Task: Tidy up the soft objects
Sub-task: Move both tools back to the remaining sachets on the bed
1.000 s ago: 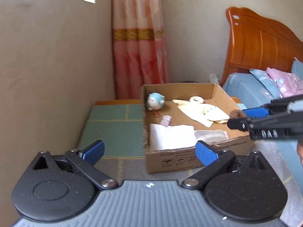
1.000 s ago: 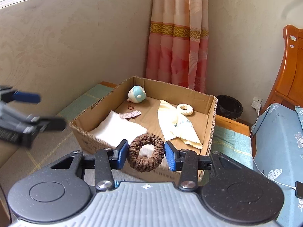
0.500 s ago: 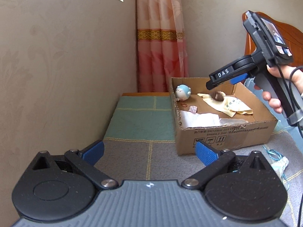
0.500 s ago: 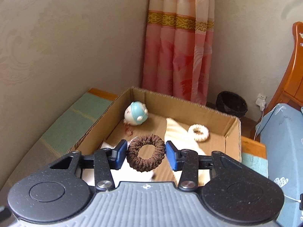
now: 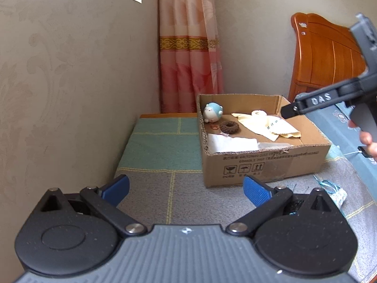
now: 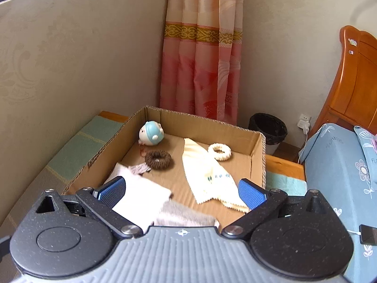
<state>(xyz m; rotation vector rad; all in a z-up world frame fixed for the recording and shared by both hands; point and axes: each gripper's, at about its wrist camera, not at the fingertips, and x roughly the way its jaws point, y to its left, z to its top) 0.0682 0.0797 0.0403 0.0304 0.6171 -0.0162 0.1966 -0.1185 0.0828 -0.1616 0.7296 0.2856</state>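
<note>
A brown scrunchie (image 6: 158, 160) lies on the floor of the cardboard box (image 6: 202, 122), just in front of a blue-and-white plush toy (image 6: 151, 133); it also shows in the left wrist view (image 5: 229, 126). My right gripper (image 6: 181, 192) is open and empty above the box's near side. My left gripper (image 5: 186, 189) is open and empty over the grey-and-green mat (image 5: 162, 146), left of and before the box (image 5: 266, 162). In the box also lie a white scrunchie (image 6: 220, 151), a cream cloth (image 6: 207, 174) and white folded cloths (image 6: 141, 195).
A small blue-and-white pouch (image 5: 334, 192) lies on the mat right of the box. A wall runs along the left and a pink curtain (image 6: 202, 54) hangs behind. A black bin (image 6: 267, 127) and a bed with wooden headboard (image 6: 353, 75) stand at the right.
My right gripper has opened and let go of the brown scrunchie, which now lies in the box. The right gripper has drawn back a little. The left gripper stays open and its view has shifted slightly.
</note>
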